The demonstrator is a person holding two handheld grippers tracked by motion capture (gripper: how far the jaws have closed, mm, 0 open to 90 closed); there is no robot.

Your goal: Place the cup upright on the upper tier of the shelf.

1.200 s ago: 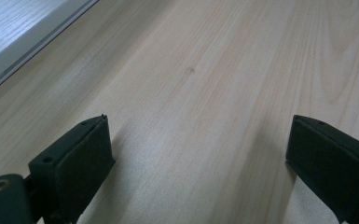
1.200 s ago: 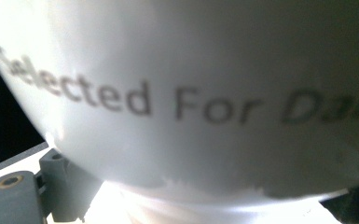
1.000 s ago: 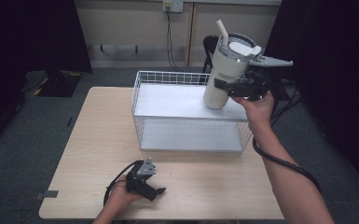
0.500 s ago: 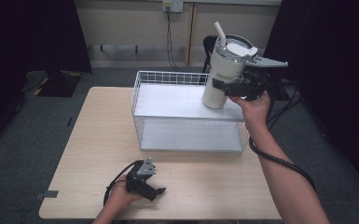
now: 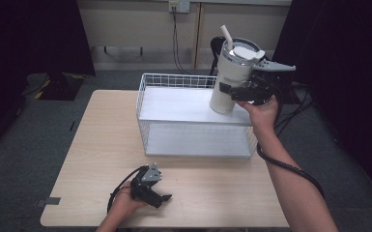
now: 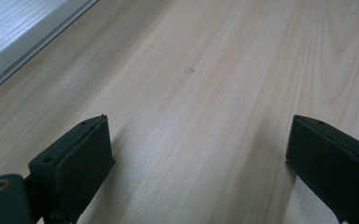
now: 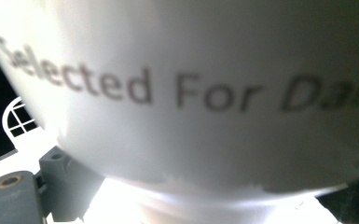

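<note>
Tumbler [image 5: 233, 77] (white, lidded, with straw) is gripped at mid-body by the right gripper [image 5: 239, 92], tilted over the wire basket's [image 5: 147, 104] far right corner. Left gripper [image 5: 160, 197] is rested near the tabletop's [image 5: 92, 140] near edge, jaws spread wide, nothing held.

The right gripper [image 5: 234, 90] has lowered the tumbler [image 5: 232, 77] — nearer the basket [image 5: 174, 79].

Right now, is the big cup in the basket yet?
Not yet. The right gripper has already grasped the cream tumbler with a straw and holds it over the white wire basket. Lowering and releasing are left. The left gripper rests open on the wooden table.
</note>
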